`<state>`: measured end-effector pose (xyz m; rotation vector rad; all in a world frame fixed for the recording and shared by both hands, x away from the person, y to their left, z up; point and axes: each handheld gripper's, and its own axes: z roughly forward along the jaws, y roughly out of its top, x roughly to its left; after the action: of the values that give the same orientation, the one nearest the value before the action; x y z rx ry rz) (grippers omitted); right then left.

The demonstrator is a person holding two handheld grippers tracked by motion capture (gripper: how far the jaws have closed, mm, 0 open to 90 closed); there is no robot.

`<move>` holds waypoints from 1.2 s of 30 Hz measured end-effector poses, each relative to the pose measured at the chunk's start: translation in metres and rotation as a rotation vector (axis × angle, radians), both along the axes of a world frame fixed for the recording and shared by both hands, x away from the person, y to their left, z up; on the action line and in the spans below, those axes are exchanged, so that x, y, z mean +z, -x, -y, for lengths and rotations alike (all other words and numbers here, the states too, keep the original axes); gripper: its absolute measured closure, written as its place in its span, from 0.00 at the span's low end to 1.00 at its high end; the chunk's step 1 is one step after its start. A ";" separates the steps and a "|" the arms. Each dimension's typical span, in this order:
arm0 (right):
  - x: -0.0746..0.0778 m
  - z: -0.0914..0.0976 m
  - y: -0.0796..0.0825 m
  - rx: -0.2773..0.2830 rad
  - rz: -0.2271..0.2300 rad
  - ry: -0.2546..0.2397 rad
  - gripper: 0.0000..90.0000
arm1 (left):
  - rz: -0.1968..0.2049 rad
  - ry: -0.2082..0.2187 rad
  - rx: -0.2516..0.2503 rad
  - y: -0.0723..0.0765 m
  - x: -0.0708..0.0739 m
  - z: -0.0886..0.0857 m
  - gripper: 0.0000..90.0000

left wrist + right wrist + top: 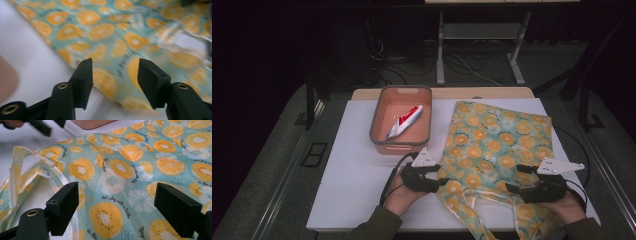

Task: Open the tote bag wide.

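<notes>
The teal fabric tote bag with orange-slice print (pixel 492 150) lies flat on the white worktop (pixel 352 170), just right of the salmon plastic bin (pixel 401 145). The left gripper (pixel 438 184), fingers apart and empty, hovers at the bag's near-left corner by the handles. The right gripper (pixel 512 182), fingers wide apart, points leftward over its near edge.

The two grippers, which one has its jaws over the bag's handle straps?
The right gripper: a pale handle strap of the orange-print bag runs by its jaw. The left gripper is at the bag's side edge.

- White board (pixel 357 165) covers a wooden bench (pixel 492 93).
- Grey carpet floor (pixel 272 165) around it, dimly lit.
- Grey metal frame legs (pixel 440 55) behind; loose cables (pixel 467 67) on floor.
- Far background dark.
</notes>
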<state>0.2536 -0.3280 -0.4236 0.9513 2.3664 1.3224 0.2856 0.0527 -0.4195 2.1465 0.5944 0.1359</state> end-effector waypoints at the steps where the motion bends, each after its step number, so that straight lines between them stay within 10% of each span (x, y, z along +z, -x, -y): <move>1: 0.000 0.000 0.000 0.000 0.000 0.000 0.22 | -0.013 0.003 -0.014 0.003 -0.001 -0.002 0.48; 8: -0.001 -0.001 -0.001 0.004 -0.001 0.005 0.22 | -0.091 -0.065 -0.046 0.013 -0.018 -0.004 0.35; 14: -0.001 -0.001 -0.001 0.006 -0.002 0.007 0.22 | -0.047 -0.130 -0.077 0.009 -0.025 0.009 0.36; 20: -0.002 -0.001 -0.001 0.004 -0.004 0.009 0.22 | 0.011 -0.171 -0.086 0.010 -0.027 0.016 0.56; 26: -0.001 -0.001 -0.001 0.005 -0.002 0.012 0.22 | 0.050 -0.184 -0.126 0.008 -0.025 0.021 0.97; 36: -0.001 -0.001 -0.001 0.003 0.001 0.010 0.22 | 0.090 -0.141 0.054 -0.029 -0.013 0.003 0.99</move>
<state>0.2550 -0.3266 -0.4249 0.9446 2.3720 1.3105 0.3145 0.0497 -0.4323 2.2477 0.6056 0.3109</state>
